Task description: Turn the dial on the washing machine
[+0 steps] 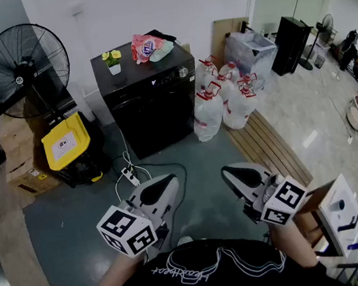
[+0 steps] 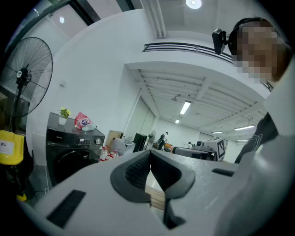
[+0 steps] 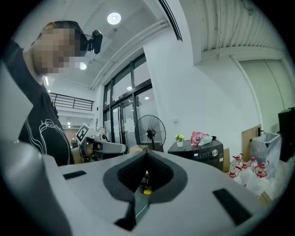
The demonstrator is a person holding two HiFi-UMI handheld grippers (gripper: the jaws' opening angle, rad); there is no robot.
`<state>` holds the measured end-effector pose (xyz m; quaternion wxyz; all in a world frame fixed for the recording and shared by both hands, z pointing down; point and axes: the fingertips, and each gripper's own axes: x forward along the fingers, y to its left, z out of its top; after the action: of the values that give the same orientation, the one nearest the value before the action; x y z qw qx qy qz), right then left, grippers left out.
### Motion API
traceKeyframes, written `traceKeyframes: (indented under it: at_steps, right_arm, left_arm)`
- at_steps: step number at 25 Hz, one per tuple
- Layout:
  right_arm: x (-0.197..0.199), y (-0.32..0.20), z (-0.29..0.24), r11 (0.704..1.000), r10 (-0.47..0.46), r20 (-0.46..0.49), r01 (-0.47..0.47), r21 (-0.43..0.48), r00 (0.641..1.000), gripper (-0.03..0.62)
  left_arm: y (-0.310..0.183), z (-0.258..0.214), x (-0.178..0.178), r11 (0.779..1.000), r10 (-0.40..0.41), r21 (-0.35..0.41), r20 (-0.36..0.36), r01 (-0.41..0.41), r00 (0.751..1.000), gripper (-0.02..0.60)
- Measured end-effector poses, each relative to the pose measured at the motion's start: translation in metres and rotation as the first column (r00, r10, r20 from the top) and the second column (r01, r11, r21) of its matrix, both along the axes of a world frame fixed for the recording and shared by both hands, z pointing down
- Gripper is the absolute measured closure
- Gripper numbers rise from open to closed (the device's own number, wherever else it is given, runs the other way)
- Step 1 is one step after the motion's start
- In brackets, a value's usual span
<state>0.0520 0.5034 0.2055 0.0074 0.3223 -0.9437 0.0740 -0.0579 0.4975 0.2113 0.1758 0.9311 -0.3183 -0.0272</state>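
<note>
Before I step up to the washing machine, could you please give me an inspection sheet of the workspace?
Surface: grey floor.
Job's things: black washing machine; dial at its panel's right end, untouched.
Clutter: potted plant and pink bag on the machine's top.
Grippers: left gripper and right gripper both shut, empty, short of the machine.
Cables: power strip with white cable on the floor before the machine.
Surroundings: fan, yellow-lidded bin, bottles, wooden slats.

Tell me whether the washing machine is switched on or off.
On: the washing machine shows lit digits on its display, beside the dial.
</note>
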Motion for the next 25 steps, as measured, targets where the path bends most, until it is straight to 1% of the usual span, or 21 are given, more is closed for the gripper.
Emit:
traceKeyframes:
  at_steps: [6,10,11,16,21,22,25]
  right_arm:
    - [-0.025,-0.014,-0.001,1.000,0.024,0.000,-0.024,-0.002,1.000,0.591]
    - [-0.031,-0.025,-0.005,0.995,0.096,0.015,-0.096,0.020,0.995,0.589]
    - [-0.032,-0.028,-0.004,0.994,0.110,0.016,-0.110,0.021,0.994,0.574]
    - [-0.032,-0.038,0.007,0.985,0.172,-0.008,-0.172,0.022,0.985,0.447]
    - [-0.029,-0.052,0.014,0.978,0.208,-0.024,-0.208,0.012,0.978,0.351]
    - [-0.030,-0.056,0.014,0.978,0.209,-0.028,-0.209,0.013,0.978,0.336]
    - [-0.032,-0.068,0.016,0.979,0.203,-0.026,-0.203,0.018,0.979,0.322]
  left_arm:
    - [-0.018,0.000,-0.026,1.000,0.009,-0.014,-0.002,-0.009,1.000,0.577]
    - [-0.028,0.003,-0.039,1.000,0.025,-0.019,-0.001,-0.025,1.000,0.577]
    - [-0.030,0.004,-0.043,0.999,0.028,-0.019,-0.001,-0.028,1.000,0.577]
    - [-0.039,0.014,-0.060,0.999,0.024,-0.025,-0.002,-0.024,1.000,0.577]
    - [-0.045,0.020,-0.070,0.999,0.014,-0.035,-0.007,-0.014,1.000,0.577]
    - [-0.048,0.020,-0.072,0.999,0.010,-0.036,-0.006,-0.010,1.000,0.577]
    - [-0.057,0.023,-0.077,0.999,-0.006,-0.043,-0.004,0.006,1.000,0.577]
